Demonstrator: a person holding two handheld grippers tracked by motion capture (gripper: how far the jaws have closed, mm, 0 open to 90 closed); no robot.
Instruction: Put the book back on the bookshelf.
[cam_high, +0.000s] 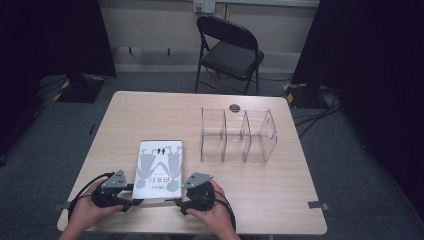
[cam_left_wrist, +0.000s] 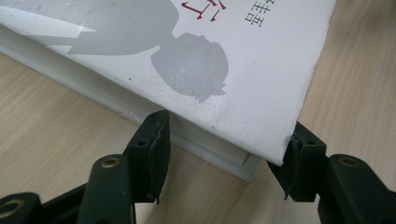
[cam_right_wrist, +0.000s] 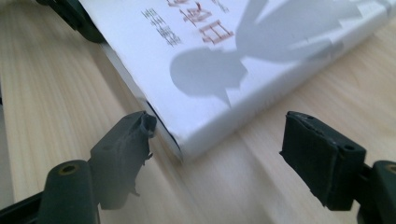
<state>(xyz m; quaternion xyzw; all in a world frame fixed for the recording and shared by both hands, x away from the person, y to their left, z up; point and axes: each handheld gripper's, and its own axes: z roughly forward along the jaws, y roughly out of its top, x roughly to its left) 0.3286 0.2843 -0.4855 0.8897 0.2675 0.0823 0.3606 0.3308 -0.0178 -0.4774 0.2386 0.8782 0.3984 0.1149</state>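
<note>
From the high view I have both hands low at the near edge of the desk (cam_high: 280, 200), forearms coming in from below, each gripper pointed inward at a near corner of the book (cam_high: 159, 170).

My left gripper (cam_high: 131, 201) lies level, its jaws straddling the book's near left corner. In the left gripper view (cam_left_wrist: 224, 163) one jaw sits against the page edge and the other against the adjoining edge under the cover's tip; whether they truly pinch it I cannot tell.

My right gripper (cam_high: 176, 202) mirrors it at the near right corner. In the right gripper view (cam_right_wrist: 219, 154) its jaws stand spread, the corner between them, one jaw just beside the book's side, the other well clear.

The book lies flat, cover up, reaching away from both jaws. Beyond it and off to the right stands a clear organizer (cam_high: 239, 136), and past the desk a chair (cam_high: 230, 52).
</note>
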